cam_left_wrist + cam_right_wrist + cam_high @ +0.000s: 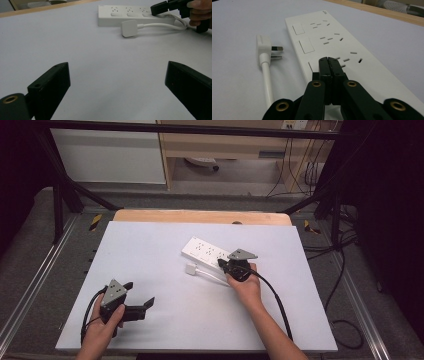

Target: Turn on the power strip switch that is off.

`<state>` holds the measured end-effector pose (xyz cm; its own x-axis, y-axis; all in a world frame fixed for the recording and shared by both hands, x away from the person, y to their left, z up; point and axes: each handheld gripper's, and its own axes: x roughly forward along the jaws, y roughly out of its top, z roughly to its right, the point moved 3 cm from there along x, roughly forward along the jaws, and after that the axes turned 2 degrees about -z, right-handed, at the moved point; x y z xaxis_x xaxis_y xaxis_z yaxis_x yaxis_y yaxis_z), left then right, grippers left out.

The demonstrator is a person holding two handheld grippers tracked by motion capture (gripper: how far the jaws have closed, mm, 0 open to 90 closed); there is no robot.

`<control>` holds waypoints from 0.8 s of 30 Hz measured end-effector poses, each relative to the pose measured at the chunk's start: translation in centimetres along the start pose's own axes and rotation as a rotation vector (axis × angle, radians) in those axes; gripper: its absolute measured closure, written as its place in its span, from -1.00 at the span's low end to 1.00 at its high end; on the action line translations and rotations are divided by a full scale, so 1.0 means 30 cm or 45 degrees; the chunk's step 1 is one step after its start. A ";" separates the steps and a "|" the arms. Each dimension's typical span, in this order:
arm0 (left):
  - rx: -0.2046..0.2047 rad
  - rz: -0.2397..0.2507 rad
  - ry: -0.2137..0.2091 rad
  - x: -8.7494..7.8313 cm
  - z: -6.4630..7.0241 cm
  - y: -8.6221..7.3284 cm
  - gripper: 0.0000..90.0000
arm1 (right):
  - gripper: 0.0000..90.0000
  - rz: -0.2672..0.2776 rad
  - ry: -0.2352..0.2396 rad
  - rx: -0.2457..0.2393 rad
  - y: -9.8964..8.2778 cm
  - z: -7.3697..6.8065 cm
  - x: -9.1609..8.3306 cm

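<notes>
Right tool (331, 65) pinched closed over power strip (332, 42); plug (263, 45) beside; left tool (117, 85) spread wide (nothing between).

white power strip (207, 251) | flat, mid-table | plug (190, 269) unplugged beside it

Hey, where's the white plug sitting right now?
In the high view the white plug lies unplugged on the table, just left of the power strip, ahead of the right tongs.
</notes>
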<state>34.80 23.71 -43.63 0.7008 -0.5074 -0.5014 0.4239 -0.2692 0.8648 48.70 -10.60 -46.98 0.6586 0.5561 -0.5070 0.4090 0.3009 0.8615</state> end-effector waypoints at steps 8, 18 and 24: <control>-0.009 0.006 0.004 0.000 -0.002 0.000 -0.86 | 1.00 -0.008 0.011 0.011 0.003 0.005 0.000; -0.009 0.008 0.003 -0.002 -0.004 0.001 -0.86 | 1.00 -0.005 0.008 0.017 0.007 -0.001 0.005; -0.008 0.008 0.001 -0.002 -0.003 0.001 -0.86 | 1.00 0.011 0.013 0.021 0.017 -0.004 -0.003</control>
<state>34.83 23.79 -43.58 0.7042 -0.5081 -0.4959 0.4229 -0.2608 0.8678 48.77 -10.38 -46.49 0.6556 0.5665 -0.4992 0.4141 0.2831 0.8651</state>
